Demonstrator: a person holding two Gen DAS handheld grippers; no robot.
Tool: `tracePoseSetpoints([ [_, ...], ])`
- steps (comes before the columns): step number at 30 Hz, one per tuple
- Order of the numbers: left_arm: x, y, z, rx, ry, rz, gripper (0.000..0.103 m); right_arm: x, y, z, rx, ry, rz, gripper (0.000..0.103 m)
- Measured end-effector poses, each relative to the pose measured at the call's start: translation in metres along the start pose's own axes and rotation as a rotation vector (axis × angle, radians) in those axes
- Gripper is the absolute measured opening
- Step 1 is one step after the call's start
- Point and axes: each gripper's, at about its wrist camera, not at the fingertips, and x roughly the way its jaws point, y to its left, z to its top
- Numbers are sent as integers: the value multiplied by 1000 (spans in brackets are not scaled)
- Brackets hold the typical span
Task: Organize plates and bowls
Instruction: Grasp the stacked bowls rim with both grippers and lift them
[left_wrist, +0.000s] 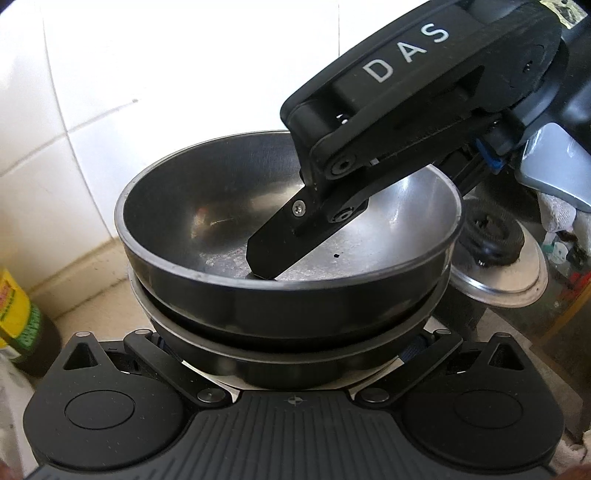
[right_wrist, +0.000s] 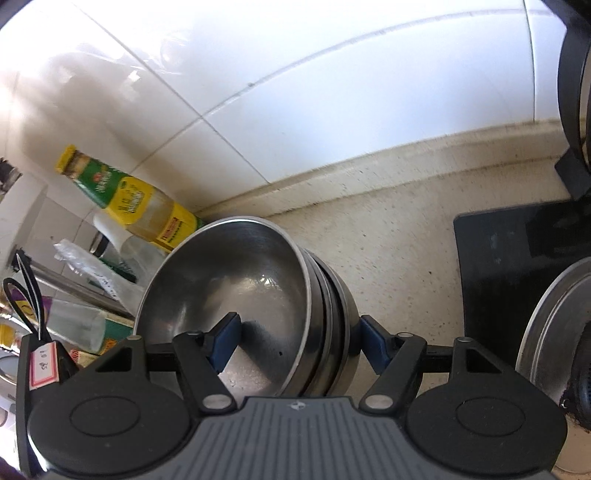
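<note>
Bowls (left_wrist: 288, 236), steel, nested in a stack of about three near the back edge of the counter (right_wrist: 399, 266), not far from the tiled wall. Right gripper (right_wrist: 295, 343) straddling the stack's rim: one blue-padded finger (right_wrist: 225, 341) inside the top bowl, the other outside against the lower bowls; seemingly clamped, though actual contact hard to confirm. Left gripper (left_wrist: 291, 354) spread wide, close under the near side of the stack, gripping nothing. Yellow-labelled bottle (right_wrist: 144, 206) just beyond, pot lid (left_wrist: 498, 266) on the other side. Probably mid-step: holding or setting the stack in place. Next, presumably, easing the stack down level, then loosening the right fingers and drawing them off the rim without tipping the top bowl.
</note>
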Motion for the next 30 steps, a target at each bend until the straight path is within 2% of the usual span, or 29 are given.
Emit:
tracePoseSetpoints([
  [7, -31, -10, -2, -3, -42, 31, 103, -25, 24, -5, -48, -34, -1, 78],
  [11, -47, -6, -14, -5, -65, 46, 103, -38, 35, -10, -66, -48, -3, 78],
  [18, -55, -21, -32, -18, -86, 61, 103, -61, 55, -22, -99, -67, -5, 78],
  [30, -82, -51, -63, -44, -82, 81, 103, -83, 81, -80, -127, -75, 11, 78],
])
